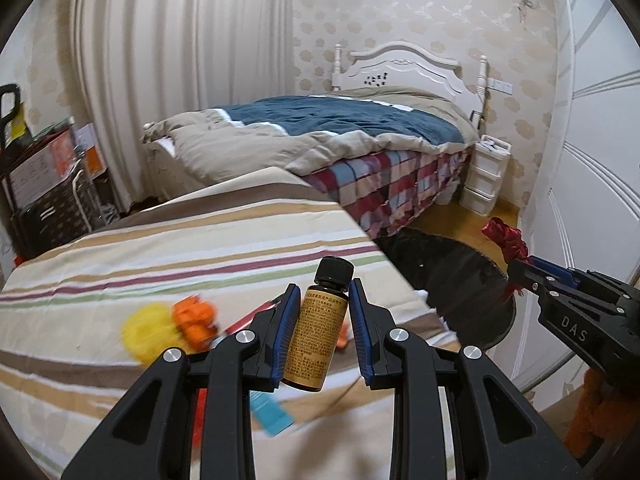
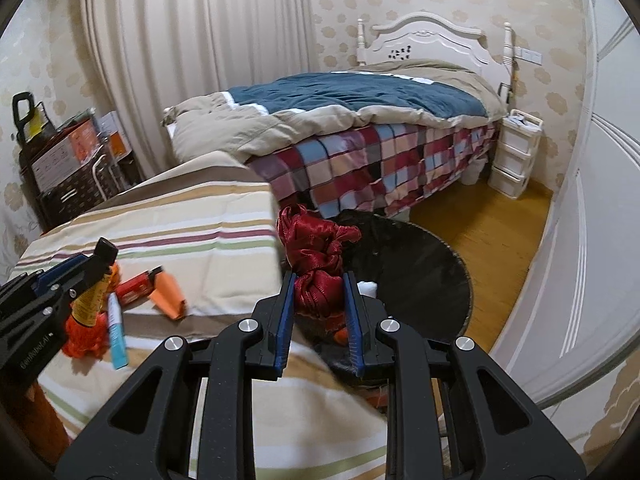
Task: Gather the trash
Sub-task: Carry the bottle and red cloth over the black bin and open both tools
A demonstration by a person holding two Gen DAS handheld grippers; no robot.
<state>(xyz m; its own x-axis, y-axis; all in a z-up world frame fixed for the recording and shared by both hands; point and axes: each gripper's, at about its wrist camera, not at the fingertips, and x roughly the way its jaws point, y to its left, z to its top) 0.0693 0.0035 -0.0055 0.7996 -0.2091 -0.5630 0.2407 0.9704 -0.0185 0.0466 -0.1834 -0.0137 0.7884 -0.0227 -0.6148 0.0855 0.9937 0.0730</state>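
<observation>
My left gripper (image 1: 325, 304) is shut on a small brown bottle (image 1: 318, 336) with a black cap and yellow label, held above the striped cloth (image 1: 200, 248); it also shows in the right wrist view (image 2: 90, 296). My right gripper (image 2: 319, 300) is shut on a crumpled red ribbon (image 2: 316, 256), held over the black trash bin (image 2: 420, 276), which also shows in the left wrist view (image 1: 460, 280). On the cloth lie an orange wrapper (image 2: 168, 292), a red pack (image 2: 136, 284), a blue-white tube (image 2: 117, 336) and orange and yellow fluffy scraps (image 1: 168, 326).
A bed (image 2: 360, 120) with a blue and beige quilt stands behind the striped surface. A white drawer unit (image 2: 514, 152) stands by the headboard. A white wardrobe (image 2: 592, 200) runs along the right. Boxes and a rack (image 2: 68, 172) stand at the left by the curtain.
</observation>
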